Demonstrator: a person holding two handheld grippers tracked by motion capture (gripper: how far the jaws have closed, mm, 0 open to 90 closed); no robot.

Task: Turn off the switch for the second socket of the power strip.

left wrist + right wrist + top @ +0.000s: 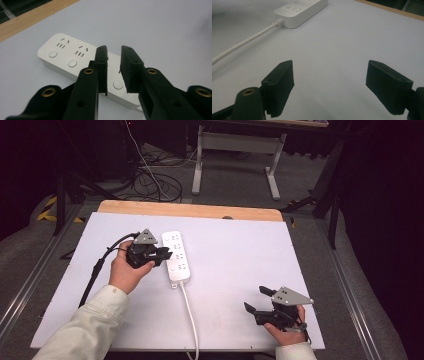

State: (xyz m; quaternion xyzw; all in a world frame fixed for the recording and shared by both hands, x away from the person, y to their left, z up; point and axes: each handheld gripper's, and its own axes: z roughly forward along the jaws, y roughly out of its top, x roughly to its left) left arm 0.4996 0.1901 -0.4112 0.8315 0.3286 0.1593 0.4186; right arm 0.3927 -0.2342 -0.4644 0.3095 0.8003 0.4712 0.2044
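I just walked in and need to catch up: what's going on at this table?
A person holds a two-jaw gripper in each hand. The left gripper, jaws narrowed to a small gap with nothing between them, hovers over a white power strip, near its round buttons. The right gripper rests apart on the white table, jaws wide open.

Power strip (82, 62) partly hidden behind left gripper (113, 53) fingers; its cable (191, 320) cut off at bottom edge.

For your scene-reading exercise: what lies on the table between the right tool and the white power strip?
Only the bare white table and the strip's white cord, seen in the high view and right gripper view, between the right tool and power strip.
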